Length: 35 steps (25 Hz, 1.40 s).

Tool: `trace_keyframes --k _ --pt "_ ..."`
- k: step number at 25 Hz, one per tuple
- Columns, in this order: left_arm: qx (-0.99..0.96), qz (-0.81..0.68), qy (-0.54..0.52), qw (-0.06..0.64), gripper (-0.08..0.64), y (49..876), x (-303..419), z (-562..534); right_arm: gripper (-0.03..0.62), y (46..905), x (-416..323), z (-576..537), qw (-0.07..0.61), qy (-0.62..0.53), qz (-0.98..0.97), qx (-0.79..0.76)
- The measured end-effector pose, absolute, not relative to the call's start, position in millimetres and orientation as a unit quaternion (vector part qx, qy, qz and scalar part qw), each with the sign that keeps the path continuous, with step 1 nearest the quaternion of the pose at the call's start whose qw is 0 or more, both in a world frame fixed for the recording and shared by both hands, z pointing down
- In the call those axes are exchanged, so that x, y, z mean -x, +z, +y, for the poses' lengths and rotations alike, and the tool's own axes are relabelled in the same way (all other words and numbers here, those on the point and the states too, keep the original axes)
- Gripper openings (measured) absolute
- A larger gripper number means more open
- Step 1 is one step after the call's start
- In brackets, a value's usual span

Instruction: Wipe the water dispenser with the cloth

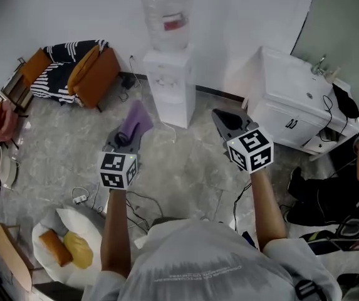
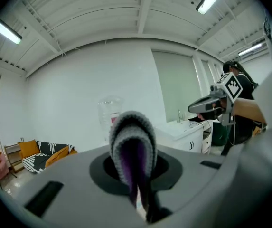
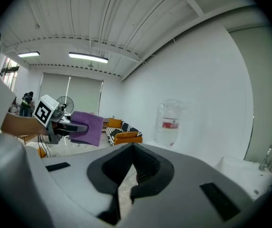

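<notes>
The purple cloth (image 1: 136, 119) is clamped in the left gripper (image 1: 126, 137) and held near the front of the water dispenser (image 1: 170, 86). The right gripper (image 1: 220, 115) is held closed on nothing, also in front of the dispenser.

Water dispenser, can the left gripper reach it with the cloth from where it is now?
Probably yes. The left gripper, jaws shut on the purple cloth, faces the water dispenser, with nothing standing on the floor between them; a step closer looks needed.
</notes>
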State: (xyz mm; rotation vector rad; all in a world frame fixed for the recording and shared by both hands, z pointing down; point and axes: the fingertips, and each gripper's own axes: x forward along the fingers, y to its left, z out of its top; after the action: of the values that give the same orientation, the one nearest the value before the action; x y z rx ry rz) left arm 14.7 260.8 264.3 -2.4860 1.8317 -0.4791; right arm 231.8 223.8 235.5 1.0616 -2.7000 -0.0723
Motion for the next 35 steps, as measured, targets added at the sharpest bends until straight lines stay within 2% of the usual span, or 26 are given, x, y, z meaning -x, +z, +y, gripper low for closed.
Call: trace_keyframes --k 7,12,20,27,35 --pt "0.78 0.605 -0.16 0.017 0.046 264 -24 245 0.009 246 -248 195 0.093 0.014 -0.935 -0.342" --pt "0.779 0.605 -0.162 0.014 0.044 270 -2 199 0.009 255 -239 150 0.11 -0.006 -0.922 -0.372" --pt "0.77 0.608 -0.195 0.025 0.046 301 88 70 0.009 274 -173 33 0.118 0.025 -0.908 -0.401" --pt "0.782 0.594 -0.187 -0.011 0.044 315 171 -42 0.009 278 -109 -69 0.127 0.048 -0.89 -0.435" --pt "0.782 0.588 -0.201 -0.046 0.046 345 216 -101 0.009 301 -77 -139 0.136 0.076 -0.876 -0.456"
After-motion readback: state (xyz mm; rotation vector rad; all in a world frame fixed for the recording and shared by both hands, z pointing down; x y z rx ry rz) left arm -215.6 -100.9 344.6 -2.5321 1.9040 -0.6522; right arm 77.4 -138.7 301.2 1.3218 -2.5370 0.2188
